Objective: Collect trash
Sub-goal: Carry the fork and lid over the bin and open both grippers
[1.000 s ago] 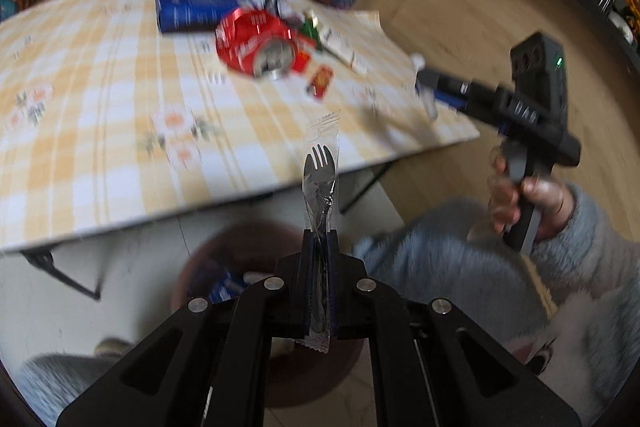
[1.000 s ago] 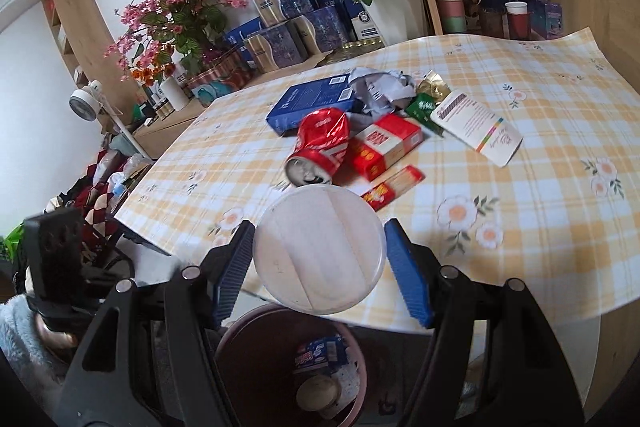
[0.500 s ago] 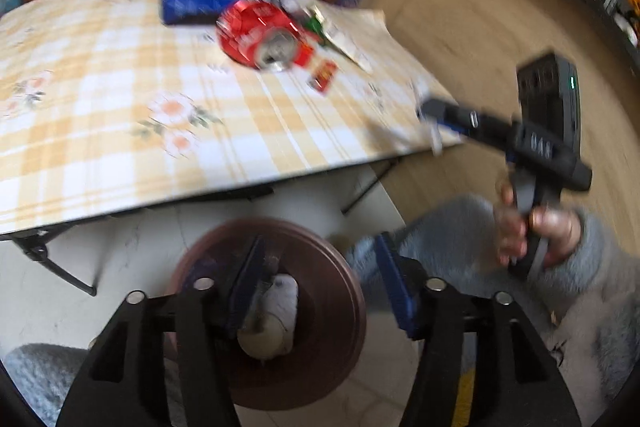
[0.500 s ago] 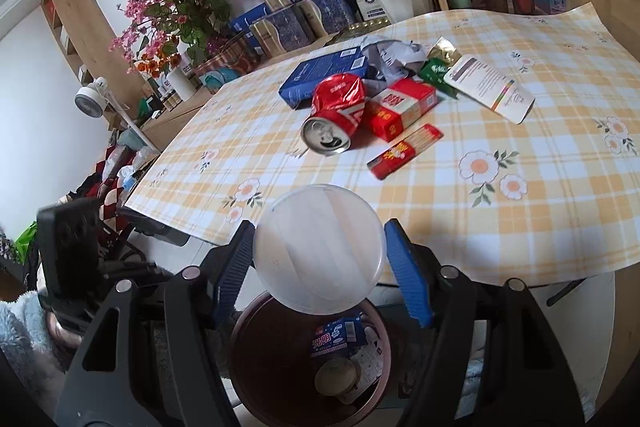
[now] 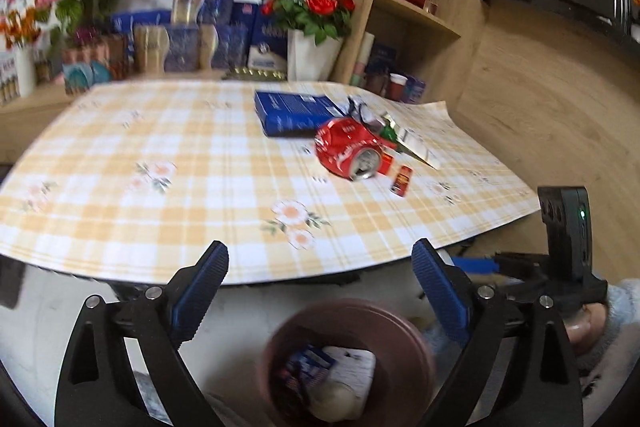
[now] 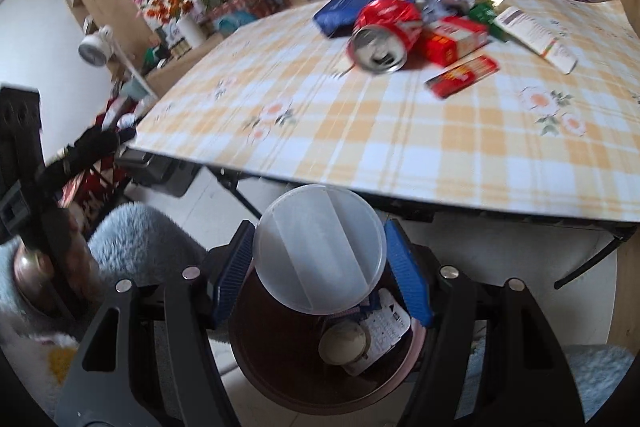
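My left gripper [image 5: 320, 291] is open and empty above the brown trash bin [image 5: 404, 323], which holds wrappers and a round lid. My right gripper [image 6: 320, 267] is shut on a clear round plastic lid [image 6: 320, 247] and holds it right over the bin [image 6: 256, 367]. On the checked table [image 5: 160, 187] lie a crushed red can [image 5: 348, 151], a blue box [image 5: 296, 111], a small red packet [image 5: 401, 179] and a white leaflet [image 5: 420, 151]. The right wrist view shows the can [image 6: 384, 35], a red carton [image 6: 456, 39] and a red packet [image 6: 464, 75].
Flower pots [image 5: 312, 27], blue boxes and a wooden shelf [image 5: 420, 7] stand behind the table. The table's folding legs [image 6: 592, 259] stand close to the bin. The person's grey fleece sleeve [image 6: 136, 239] is at the left.
My left gripper opened and let the wrapped plastic fork go over the bin, then tilted up toward the table. My right gripper lowered the clear lid from table height to just above the bin.
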The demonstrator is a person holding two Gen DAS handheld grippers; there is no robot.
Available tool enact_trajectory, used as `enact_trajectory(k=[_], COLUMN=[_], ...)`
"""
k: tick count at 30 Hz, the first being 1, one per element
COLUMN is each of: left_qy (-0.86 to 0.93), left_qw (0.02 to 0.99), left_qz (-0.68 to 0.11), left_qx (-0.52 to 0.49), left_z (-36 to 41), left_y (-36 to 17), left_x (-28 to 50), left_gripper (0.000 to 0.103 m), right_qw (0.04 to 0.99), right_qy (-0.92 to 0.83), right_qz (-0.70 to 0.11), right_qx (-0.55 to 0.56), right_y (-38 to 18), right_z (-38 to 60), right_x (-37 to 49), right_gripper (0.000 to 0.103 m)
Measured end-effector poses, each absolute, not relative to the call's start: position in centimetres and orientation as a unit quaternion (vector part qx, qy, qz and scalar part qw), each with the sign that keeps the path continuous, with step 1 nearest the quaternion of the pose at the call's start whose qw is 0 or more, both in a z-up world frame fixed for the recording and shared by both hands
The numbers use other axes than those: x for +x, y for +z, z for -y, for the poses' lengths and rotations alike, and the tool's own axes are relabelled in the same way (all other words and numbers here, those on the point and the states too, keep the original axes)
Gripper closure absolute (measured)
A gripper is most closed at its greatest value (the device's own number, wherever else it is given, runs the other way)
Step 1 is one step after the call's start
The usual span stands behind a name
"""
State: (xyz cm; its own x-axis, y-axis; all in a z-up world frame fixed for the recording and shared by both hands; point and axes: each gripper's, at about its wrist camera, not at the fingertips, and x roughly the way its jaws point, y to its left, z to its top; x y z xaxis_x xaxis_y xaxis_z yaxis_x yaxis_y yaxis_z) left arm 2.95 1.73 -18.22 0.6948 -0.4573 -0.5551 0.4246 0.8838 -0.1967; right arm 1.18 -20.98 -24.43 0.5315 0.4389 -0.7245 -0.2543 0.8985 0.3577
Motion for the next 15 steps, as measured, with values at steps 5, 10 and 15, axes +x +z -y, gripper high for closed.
enact_trajectory(k=[5, 10, 15], left_qy=[-0.223, -0.211, -0.205], left_qw=[0.931, 0.935, 0.935], left_qz=[-0.291, -0.285, -0.290], left_qx=[-0.005, 0.014, 0.017], left_z=[-2.1, -1.8, -1.9], left_y=[-18.4, -18.8, -19.1], left_x=[1.7, 0.9, 0.7], left_gripper=[0.011, 0.010, 0.010], right_qw=[0.858, 0.849, 0.838], right_qy=[0.200, 0.199, 0.195], right_qz=[-0.466, -0.484, -0.508], right_qx=[0.086, 0.071, 0.047], right_y=[-26.3, -27.8, -29.3], right_z=[19.7, 19.0, 18.1], right_x=[0.8, 0.8, 0.6], right_gripper=[0.036, 0.036, 0.036])
